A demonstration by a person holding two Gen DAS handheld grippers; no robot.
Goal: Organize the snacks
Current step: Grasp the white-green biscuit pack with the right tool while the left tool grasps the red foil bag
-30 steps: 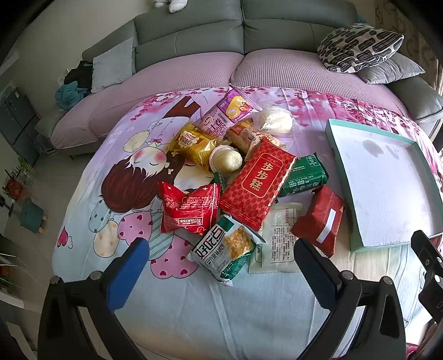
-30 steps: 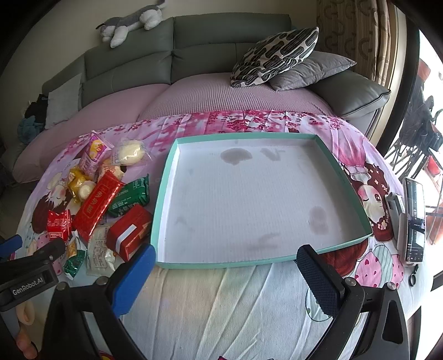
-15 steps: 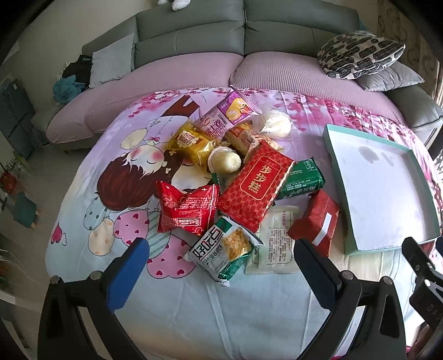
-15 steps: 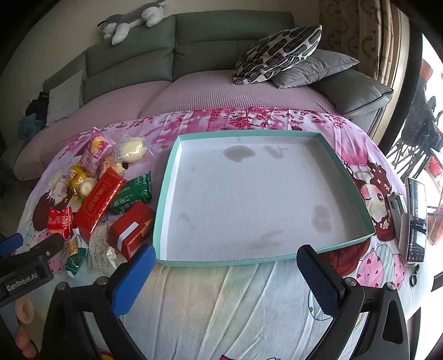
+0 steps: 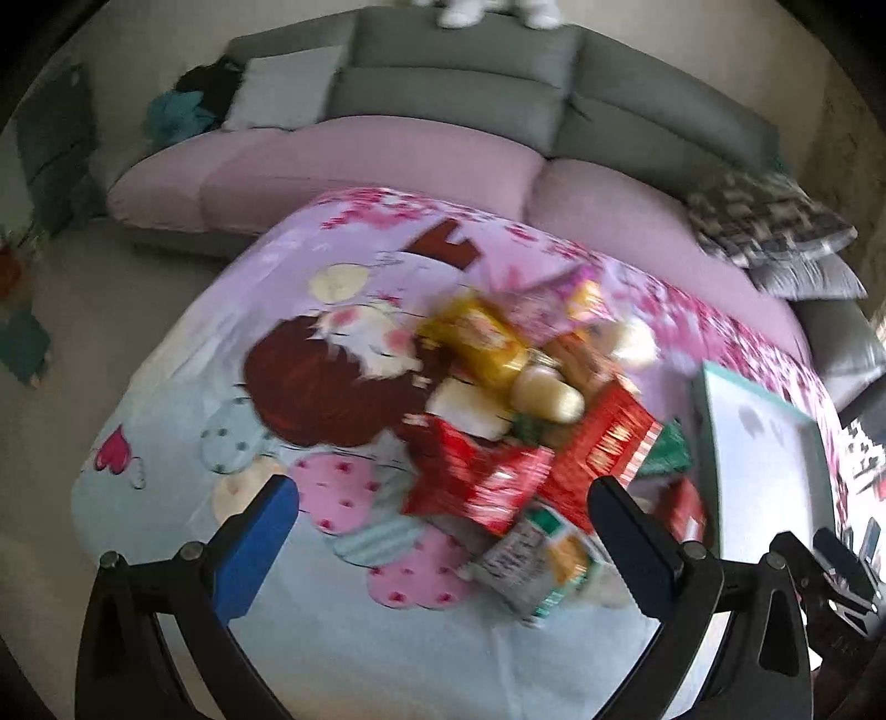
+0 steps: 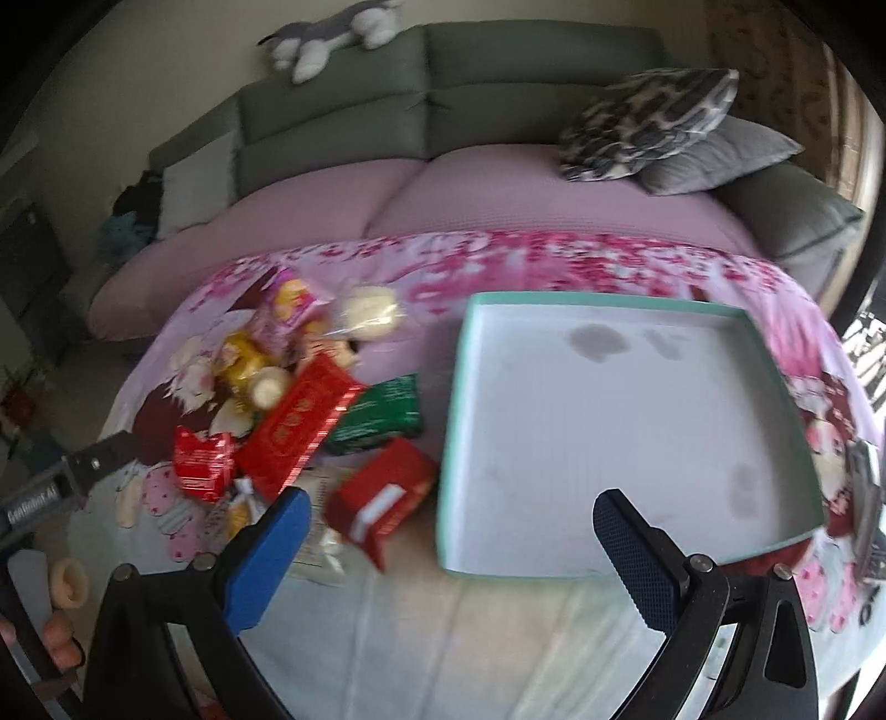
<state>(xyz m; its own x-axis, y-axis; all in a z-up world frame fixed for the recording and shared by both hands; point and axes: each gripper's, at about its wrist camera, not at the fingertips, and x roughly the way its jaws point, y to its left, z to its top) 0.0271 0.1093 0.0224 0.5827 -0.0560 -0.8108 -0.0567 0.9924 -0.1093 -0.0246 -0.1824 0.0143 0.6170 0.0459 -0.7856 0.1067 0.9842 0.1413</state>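
A pile of snack packets lies on the cartoon-print cloth (image 5: 332,609): a large red box (image 6: 302,423), a shiny red bag (image 5: 479,479), a green pack (image 6: 382,415), a small red box (image 6: 382,498), a yellow bag (image 5: 484,340) and a white-green bag (image 5: 534,565). A shallow teal-rimmed tray (image 6: 620,421) stands empty to the right of the pile. My left gripper (image 5: 443,531) is open and empty, above the pile's near side. My right gripper (image 6: 448,545) is open and empty, above the tray's near left corner. Both views are blurred.
A grey and pink sofa (image 6: 443,183) runs behind the table, with patterned cushions (image 6: 648,124) at its right and a plush toy (image 6: 326,39) on its back. A phone-like device (image 6: 869,509) lies at the table's right edge.
Both grippers have swung left. The left view now looks more to the left, with the pile shifted right. The right view now shows the pile nearer its centre. No snack has moved.
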